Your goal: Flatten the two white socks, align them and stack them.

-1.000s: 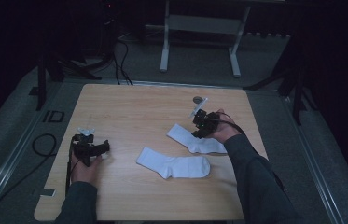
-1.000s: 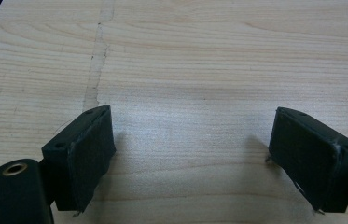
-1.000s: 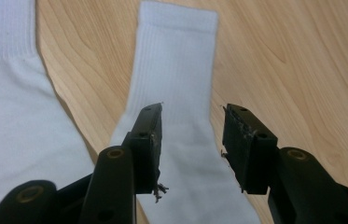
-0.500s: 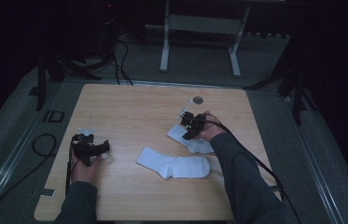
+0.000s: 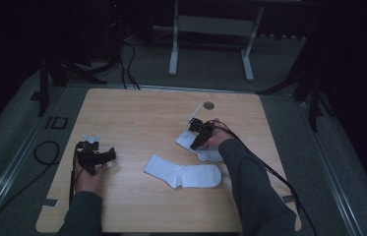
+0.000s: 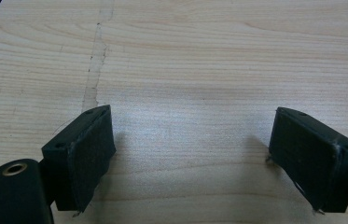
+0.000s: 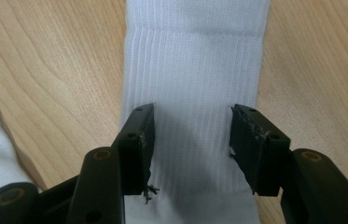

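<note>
The wooden table [image 5: 137,113] carries the scene, and the work is plainly about the two white socks. Just off to the right gripper's side lies the near sock [image 5: 183,172], flat and spread full length, well clear of the jaws. Under the right gripper [image 5: 198,139] is the far sock [image 5: 205,152], and in the right gripper view its ribbed leg [image 7: 195,60] runs straight ahead between the two jaws. They stand partly apart and have just been opening; one hovers over the fabric near each edge of the band, the pads not pinching. My read: the span is being set to gather a fold of cloth rather than the whole width. The right forearm reaches in across the table, wrist bent, tool pitched steeply down at the cloth.

Away to the side, the left gripper [image 5: 92,155] waits low over bare wood, jaws wide, nothing between them, hand [image 5: 88,178] tucked behind it, apparently parked until a sock is lifted.
</note>
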Motion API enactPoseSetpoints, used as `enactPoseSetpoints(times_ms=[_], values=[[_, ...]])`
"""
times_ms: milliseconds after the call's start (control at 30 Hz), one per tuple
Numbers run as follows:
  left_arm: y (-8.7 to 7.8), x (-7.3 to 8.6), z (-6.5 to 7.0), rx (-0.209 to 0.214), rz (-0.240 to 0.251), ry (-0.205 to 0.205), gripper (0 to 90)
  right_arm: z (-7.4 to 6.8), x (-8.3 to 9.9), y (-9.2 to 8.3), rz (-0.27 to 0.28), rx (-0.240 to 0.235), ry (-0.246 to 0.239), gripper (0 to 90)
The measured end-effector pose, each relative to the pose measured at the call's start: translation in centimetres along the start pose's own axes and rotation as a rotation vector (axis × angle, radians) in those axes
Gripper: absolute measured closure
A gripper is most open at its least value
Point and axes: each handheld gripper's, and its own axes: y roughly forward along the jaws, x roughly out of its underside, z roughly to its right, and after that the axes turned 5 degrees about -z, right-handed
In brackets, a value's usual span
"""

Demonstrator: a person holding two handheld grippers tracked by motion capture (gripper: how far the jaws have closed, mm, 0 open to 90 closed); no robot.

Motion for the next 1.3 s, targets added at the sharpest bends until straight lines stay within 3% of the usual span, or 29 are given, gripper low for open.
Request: enactPoseSetpoints(times_ms=[67, 167, 200, 233, 300, 600, 633, 700, 833, 1067, 1300], values=[[0.0, 0.0, 0.0, 0.000, 0.001, -0.001, 14.2, 0.0, 0.0, 0.0, -0.002, 0.004, -0.007, 51.4], [0.0, 0.0, 0.0, 0.000, 0.000, 0.000, 14.2, 0.0, 0.0, -0.1, 0.006, 0.021, 0.017, 67.8], [0.0, 0.0, 0.0, 0.000, 0.000, 0.000, 14.2, 0.0, 0.0, -0.1, 0.006, 0.021, 0.017, 67.8], [0.0, 0.0, 0.0, 0.000, 0.000, 0.000, 14.2, 0.0, 0.0, -0.1, 0.012, 0.037, 0.009, 80.4], [0.0, 0.0, 0.0, 0.000, 0.001, -0.001, 14.2, 0.0, -0.1, -0.1, 0.010, 0.054, 0.001, 82.5], [0.0, 0.0, 0.0, 0.000, 0.001, -0.001, 14.2, -0.2, 0.7, -1.5, -0.010, 0.101, -0.026, 83.1], [0.0, 0.0, 0.0, 0.000, 0.000, -0.001, 14.2, -0.2, 1.3, -3.4, 0.017, 0.114, -0.032, 83.0], [0.0, 0.0, 0.0, 0.000, 0.000, -0.001, 14.2, -0.3, 1.6, -4.1, 0.028, 0.118, -0.032, 83.0], [0.0, 0.0, 0.0, 0.000, 0.000, 0.000, 14.2, -0.3, 2.8, -7.1, 0.085, 0.125, -0.026, 82.9], [0.0, 0.0, 0.0, 0.000, 0.002, -0.003, 14.2, -0.8, 4.1, -10.5, 0.139, 0.147, -0.028, 82.6], [0.0, 0.0, 0.0, 0.000, 0.003, -0.001, 14.2, -1.8, 4.3, -13.0, 0.186, 0.163, -0.050, 82.5]])
